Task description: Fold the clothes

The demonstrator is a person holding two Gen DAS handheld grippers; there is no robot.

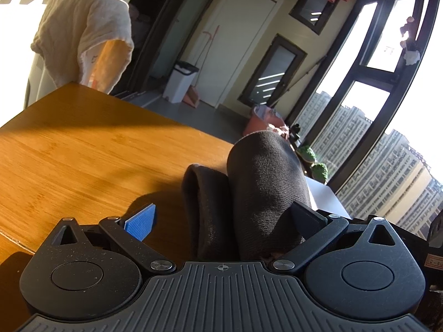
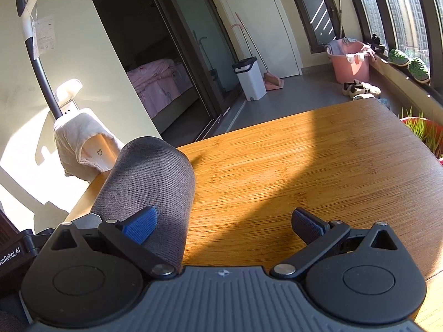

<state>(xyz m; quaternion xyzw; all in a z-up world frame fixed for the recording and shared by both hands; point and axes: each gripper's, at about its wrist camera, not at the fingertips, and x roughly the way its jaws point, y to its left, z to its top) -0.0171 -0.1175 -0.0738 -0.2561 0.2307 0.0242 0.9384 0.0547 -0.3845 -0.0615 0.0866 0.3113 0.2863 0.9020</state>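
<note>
On the wooden worktop (image 2: 304, 166), near its front edge, a dark grey garment (image 1: 257, 191) is draped in rolled folds between the spread fingers of the left hand-held gripper (image 1: 224, 221). The right hand-held gripper (image 2: 224, 225) is held open, its left finger against the cloth.

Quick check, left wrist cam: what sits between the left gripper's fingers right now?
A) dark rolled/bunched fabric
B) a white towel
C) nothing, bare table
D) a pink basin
A: in the left wrist view the dark fabric bulges up between the spread fingers of the left gripper, over the wooden table; the jaws stand wide, not clamped on it.
</note>
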